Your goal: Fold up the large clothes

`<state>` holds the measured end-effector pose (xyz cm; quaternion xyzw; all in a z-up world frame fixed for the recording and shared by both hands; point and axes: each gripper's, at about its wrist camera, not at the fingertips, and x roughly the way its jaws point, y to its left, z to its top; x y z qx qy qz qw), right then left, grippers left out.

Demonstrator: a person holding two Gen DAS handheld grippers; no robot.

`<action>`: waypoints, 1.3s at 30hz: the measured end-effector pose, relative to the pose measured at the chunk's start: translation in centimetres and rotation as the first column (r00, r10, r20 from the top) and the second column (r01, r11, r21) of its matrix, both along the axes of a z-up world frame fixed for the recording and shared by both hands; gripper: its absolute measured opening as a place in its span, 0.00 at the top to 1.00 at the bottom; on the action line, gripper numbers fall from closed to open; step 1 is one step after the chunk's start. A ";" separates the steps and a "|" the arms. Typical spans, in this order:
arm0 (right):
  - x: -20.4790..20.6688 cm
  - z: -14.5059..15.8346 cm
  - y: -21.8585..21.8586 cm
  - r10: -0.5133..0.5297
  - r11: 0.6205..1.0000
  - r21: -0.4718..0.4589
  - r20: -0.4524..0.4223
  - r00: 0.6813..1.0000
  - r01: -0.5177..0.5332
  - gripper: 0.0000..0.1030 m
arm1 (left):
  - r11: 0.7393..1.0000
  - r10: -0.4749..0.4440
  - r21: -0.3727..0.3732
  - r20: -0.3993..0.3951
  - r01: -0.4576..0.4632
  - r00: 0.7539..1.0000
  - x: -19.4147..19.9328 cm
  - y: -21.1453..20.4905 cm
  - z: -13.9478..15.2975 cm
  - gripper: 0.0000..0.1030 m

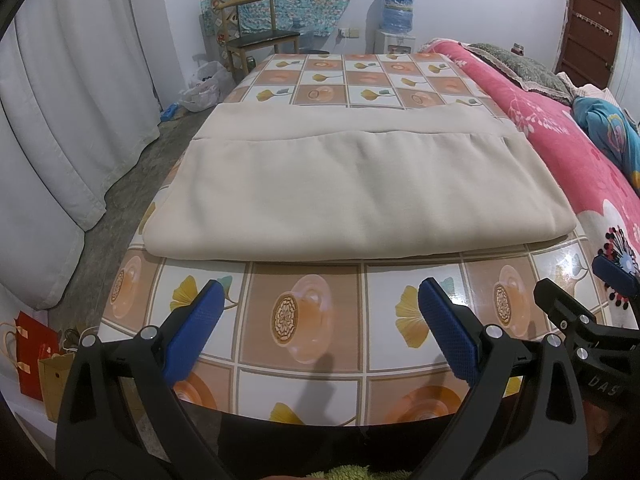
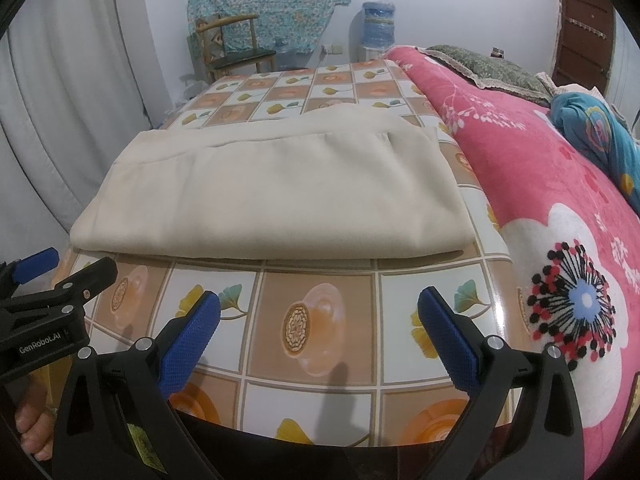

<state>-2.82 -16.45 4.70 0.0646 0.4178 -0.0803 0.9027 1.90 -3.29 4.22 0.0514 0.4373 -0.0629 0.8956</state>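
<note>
A large beige cloth (image 1: 352, 192) lies folded into a flat rectangle on the table with the tiled-pattern cover (image 1: 304, 320); its top layer stops short of the far edge. The right wrist view shows the same cloth (image 2: 280, 200) a little left of centre. My left gripper (image 1: 320, 300) hovers open above the bare table just in front of the cloth's near fold, holding nothing. My right gripper (image 2: 319, 310) is open too, equally short of the cloth, empty. Each gripper shows at the edge of the other's view, right gripper (image 1: 576, 288) and left gripper (image 2: 64, 270).
A bed with a pink flowered blanket (image 2: 560, 208) runs along the table's right side. White curtains (image 1: 68, 128) hang at the left. A wooden chair (image 1: 256, 36), a water dispenser (image 1: 396, 20) and a plastic bag (image 1: 204, 84) stand beyond the far end. Gift bags (image 1: 36, 356) sit on the floor lower left.
</note>
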 end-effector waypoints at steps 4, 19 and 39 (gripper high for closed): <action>0.0 -0.1 0.0 0.002 1.000 -0.001 -0.002 1.000 -0.002 0.06 | 1.000 0.000 -0.001 0.000 0.000 1.000 0.0 0.0 0.0 0.09; 0.0 -0.3 0.1 0.008 1.000 0.000 -0.008 1.000 -0.008 0.06 | 1.000 0.000 -0.002 0.000 0.000 1.000 0.0 -0.1 0.0 0.09; 0.2 -0.1 0.4 0.012 1.000 -0.003 -0.011 1.000 -0.012 0.06 | 1.000 -0.001 -0.003 0.000 0.001 1.000 0.0 0.0 0.0 0.09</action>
